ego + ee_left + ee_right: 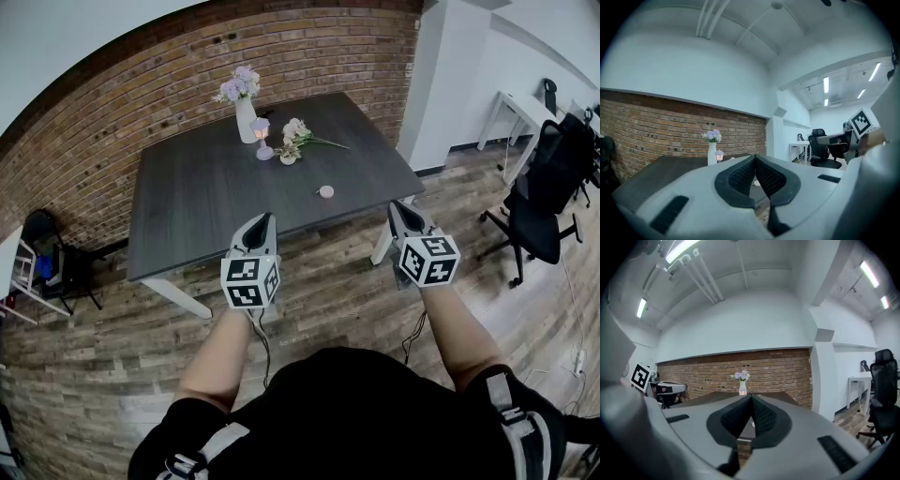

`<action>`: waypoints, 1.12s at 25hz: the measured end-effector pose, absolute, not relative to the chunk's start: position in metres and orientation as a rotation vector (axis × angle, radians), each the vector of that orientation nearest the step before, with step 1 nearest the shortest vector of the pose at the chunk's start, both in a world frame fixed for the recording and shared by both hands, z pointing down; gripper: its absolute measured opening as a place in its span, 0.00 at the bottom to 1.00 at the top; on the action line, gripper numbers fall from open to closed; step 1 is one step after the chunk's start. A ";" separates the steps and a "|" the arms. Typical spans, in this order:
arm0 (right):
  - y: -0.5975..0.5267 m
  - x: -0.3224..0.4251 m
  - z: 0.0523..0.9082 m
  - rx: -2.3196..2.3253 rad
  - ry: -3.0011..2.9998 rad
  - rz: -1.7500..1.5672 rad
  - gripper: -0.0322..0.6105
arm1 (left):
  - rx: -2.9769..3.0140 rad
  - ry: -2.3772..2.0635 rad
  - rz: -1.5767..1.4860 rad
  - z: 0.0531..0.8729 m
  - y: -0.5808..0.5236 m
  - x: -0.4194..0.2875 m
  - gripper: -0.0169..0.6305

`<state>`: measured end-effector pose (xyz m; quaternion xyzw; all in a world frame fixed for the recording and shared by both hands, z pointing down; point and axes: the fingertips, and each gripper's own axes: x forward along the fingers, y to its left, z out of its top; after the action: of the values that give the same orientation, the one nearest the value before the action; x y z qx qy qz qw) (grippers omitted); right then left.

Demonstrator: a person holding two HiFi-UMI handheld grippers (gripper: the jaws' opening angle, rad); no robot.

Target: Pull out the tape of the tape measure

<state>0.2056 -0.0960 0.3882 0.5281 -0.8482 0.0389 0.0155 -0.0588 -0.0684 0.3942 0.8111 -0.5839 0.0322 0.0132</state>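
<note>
Both sets of jaws are clenched tip to tip with nothing between them: I read that for my left gripper (754, 157) in the left gripper view and for my right gripper (751, 397) in the right gripper view. From the head view I see both held level off the near edge of the dark bench (197, 197), above the wooden floor (319, 300), pointing toward the brick wall (141, 94). The tape measure (325, 191), a small pale round case, lies on the bench near that front edge, ahead of the jaw tips and roughly between the two grippers, apart from both. Farther back on the bench stand a white vase of flowers (246, 120) and a loose sprig (302, 137) beside it
</note>
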 end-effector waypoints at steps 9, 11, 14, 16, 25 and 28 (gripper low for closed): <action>-0.097 0.208 0.397 1.630 -2.632 0.145 0.04 | 2.497 -1.831 0.110 0.403 -0.067 -0.063 0.04; -0.099 0.202 0.396 1.625 -2.632 0.145 0.04 | 2.489 -1.832 0.106 0.404 -0.067 -0.068 0.04; -0.102 0.194 0.397 1.627 -2.638 0.156 0.04 | 2.479 -1.834 0.103 0.406 -0.068 -0.076 0.04; -0.103 0.189 0.397 1.636 -2.665 0.200 0.04 | 2.474 -1.831 0.104 0.409 -0.069 -0.082 0.04; -0.103 0.151 0.425 1.585 -2.680 0.315 0.05 | 2.447 -1.793 0.157 0.434 -0.067 -0.122 0.04; -0.105 0.138 0.437 1.611 -2.640 0.338 0.05 | 2.428 -1.783 0.190 0.446 -0.065 -0.145 0.04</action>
<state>0.1384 -0.1051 0.4372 0.5177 -0.8485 0.1086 0.0154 -0.1454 -0.0648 0.4460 0.8028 -0.5897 0.0628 0.0616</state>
